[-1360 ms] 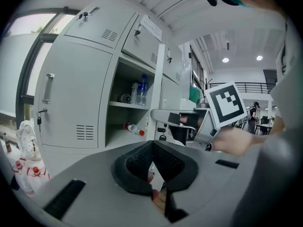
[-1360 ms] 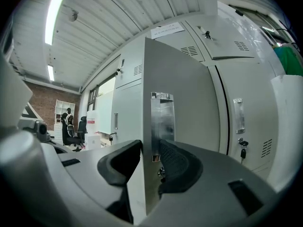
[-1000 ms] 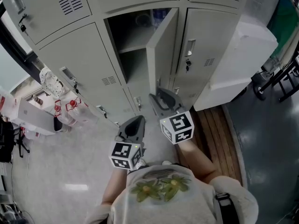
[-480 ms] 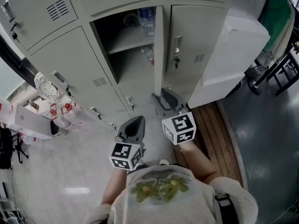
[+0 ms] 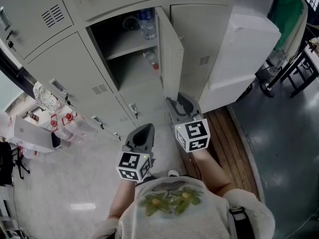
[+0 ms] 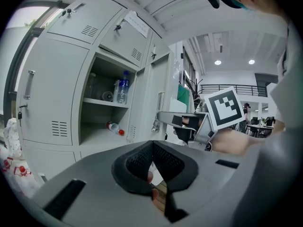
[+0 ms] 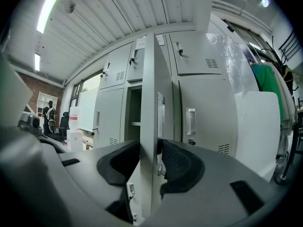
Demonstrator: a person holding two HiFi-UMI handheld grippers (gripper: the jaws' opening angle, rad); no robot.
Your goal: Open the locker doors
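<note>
My right tongs [image 7: 150, 162] straddled the edge of the open locker door [image 7: 147, 98] at twelve o'clock, jaws just widened and loose around it. My left tongs [image 6: 152, 150] sat clenched and empty at seven o'clock.

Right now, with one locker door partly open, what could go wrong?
The edge of the door stands between the jaws of the right gripper, which have just been opening; it could slip out and swing back. The bottle lying on the lower shelf might roll out if jolted.
</note>
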